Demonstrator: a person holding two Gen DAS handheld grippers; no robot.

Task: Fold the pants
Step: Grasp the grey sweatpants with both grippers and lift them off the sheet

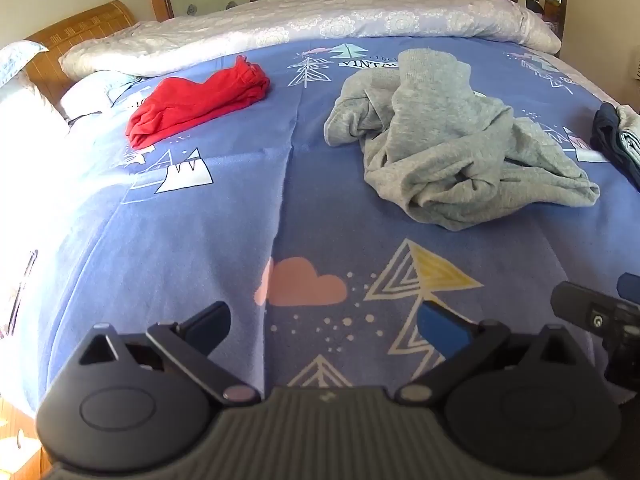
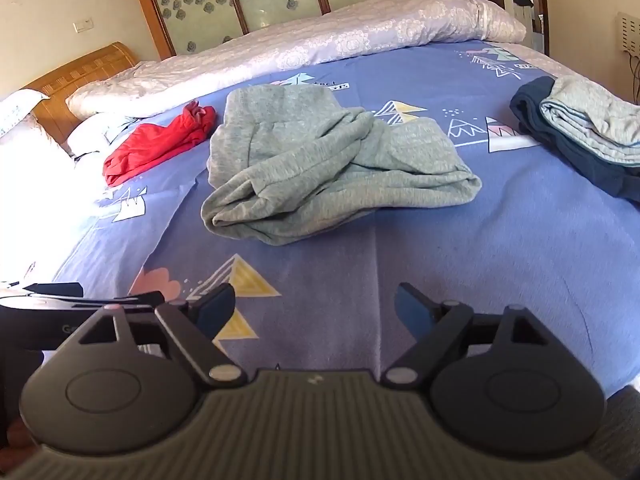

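Note:
Crumpled grey pants (image 1: 448, 140) lie in a heap on the blue patterned bed sheet (image 1: 200, 240); they also show in the right wrist view (image 2: 320, 168). My left gripper (image 1: 324, 324) is open and empty, low over the sheet, well short of the pants, which lie ahead to its right. My right gripper (image 2: 316, 312) is open and empty, also short of the pants, which lie straight ahead. The right gripper's body shows at the left wrist view's right edge (image 1: 600, 320).
Red bunched pants (image 1: 196, 100) lie at the far left of the sheet. A folded stack of navy and light clothes (image 2: 580, 136) sits at the right. A rolled pale quilt (image 1: 320, 20) runs along the far side. Pillows (image 1: 24, 92) and a wooden headboard are at left.

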